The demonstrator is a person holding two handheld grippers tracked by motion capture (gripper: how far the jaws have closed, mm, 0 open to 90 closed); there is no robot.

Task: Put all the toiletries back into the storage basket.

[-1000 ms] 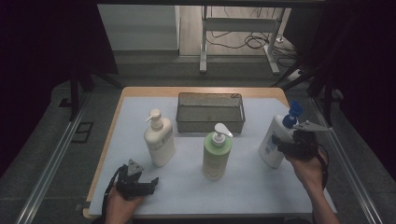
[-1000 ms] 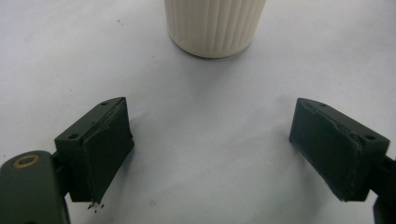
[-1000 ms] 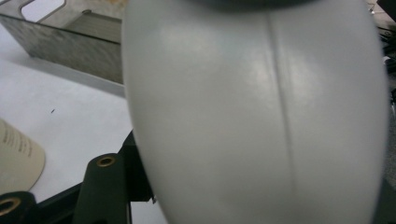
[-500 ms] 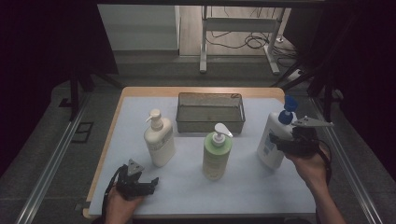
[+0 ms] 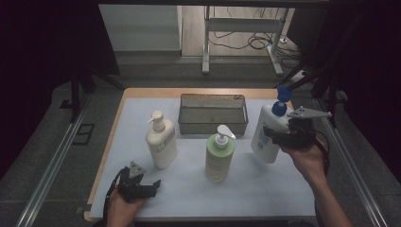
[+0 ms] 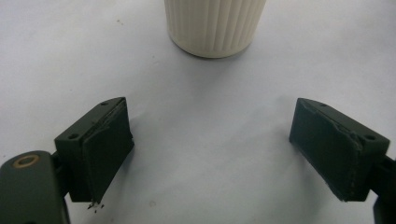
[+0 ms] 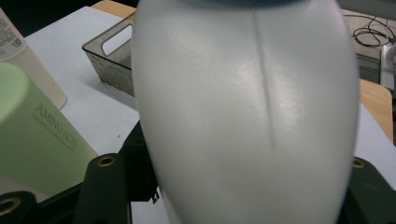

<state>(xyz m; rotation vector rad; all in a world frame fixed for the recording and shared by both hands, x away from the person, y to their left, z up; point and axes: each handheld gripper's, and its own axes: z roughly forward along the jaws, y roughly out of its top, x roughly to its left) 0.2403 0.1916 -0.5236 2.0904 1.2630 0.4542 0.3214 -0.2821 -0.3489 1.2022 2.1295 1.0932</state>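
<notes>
Fingers of the right gripper point(image 5: 279, 137) are clamping the white bottle point(image 5: 267, 135), holding it tilted above the counter point(image 5: 283, 189) beside the basket point(image 5: 213, 113); placing remains. Left gripper point(image 5: 153, 183) is resting open.

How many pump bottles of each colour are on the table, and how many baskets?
Cream pump bottle: 1
Green pump bottle: 1
White pump bottle with blue pump: 1, clamped in the right gripper
Dark mesh basket: 1
Total: 4
</notes>
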